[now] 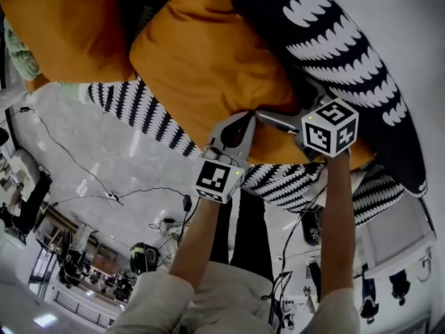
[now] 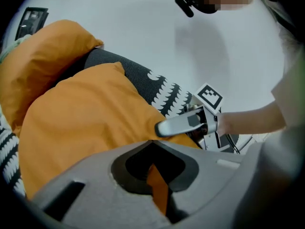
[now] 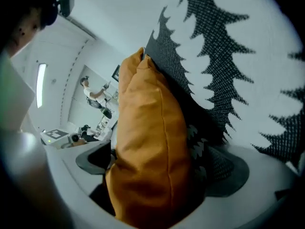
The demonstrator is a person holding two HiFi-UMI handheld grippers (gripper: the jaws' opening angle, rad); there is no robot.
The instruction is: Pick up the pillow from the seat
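Observation:
An orange pillow (image 1: 208, 54) (image 2: 86, 118) lies against a black seat with white leaf-shaped marks (image 1: 334, 40) (image 2: 167, 92) (image 3: 224, 56). My left gripper (image 1: 233, 134) (image 2: 155, 175) is shut on the pillow's near edge, and a thin strip of orange cloth shows between its jaws. My right gripper (image 1: 278, 120) (image 3: 157, 175) stands wide open at the same edge. The pillow's corner (image 3: 147, 147) sits between its jaws, which do not squeeze it. From the left gripper view the right gripper (image 2: 186, 123) rests on the pillow's edge.
A second orange pillow (image 1: 69, 26) (image 2: 43, 56) leans behind the first on the seat. A pale green cloth (image 1: 17, 54) shows at the far left. Cables (image 1: 111, 197) run over the grey floor. A person (image 3: 93, 92) stands far off among equipment.

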